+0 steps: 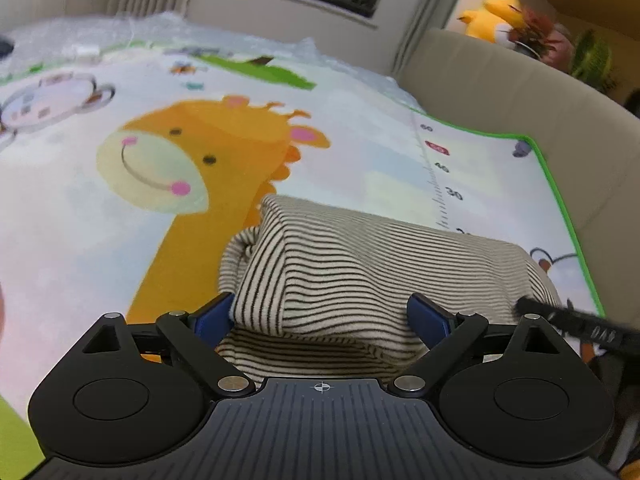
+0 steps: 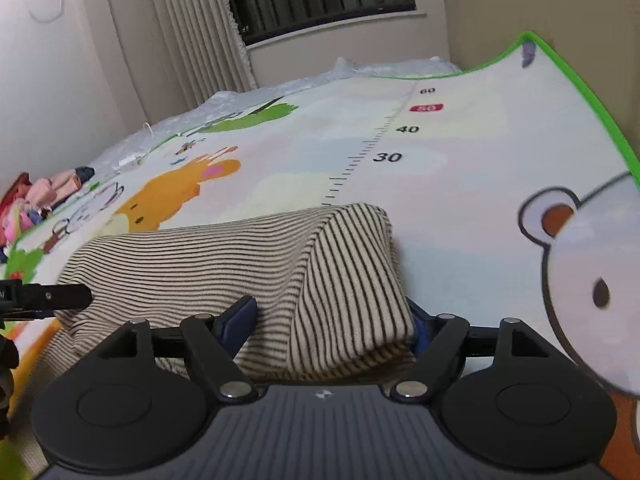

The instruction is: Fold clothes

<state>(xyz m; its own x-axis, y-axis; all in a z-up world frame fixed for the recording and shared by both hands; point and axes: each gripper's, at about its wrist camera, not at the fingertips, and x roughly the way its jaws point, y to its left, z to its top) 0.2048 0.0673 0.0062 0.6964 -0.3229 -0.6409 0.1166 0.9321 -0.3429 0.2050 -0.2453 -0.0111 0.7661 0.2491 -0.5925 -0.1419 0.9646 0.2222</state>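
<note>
Two grippers work one striped garment (image 1: 360, 264), which lies folded on a cartoon play mat (image 1: 100, 240) spread over the bed.

Left gripper (image 1: 320, 316): jaws spread wide, blue fingers (image 1: 212, 318) on either side of the garment's near left end; cloth fills the gap but is not pinched. Giraffe print (image 1: 192, 152) on the mat to the left of the garment. A yellow plush toy (image 1: 494, 14) sits on the beige headboard (image 1: 500, 76) at far right.

Right gripper (image 2: 334, 324): jaws likewise spread, bracketing the garment's right end (image 2: 352, 280); right finger mostly hidden behind cloth. Pile of pink clothes (image 2: 36, 196) at the mat's far left edge. Ruler print (image 2: 384, 136) beyond the garment, bear print (image 2: 592, 280) to its right.
</note>
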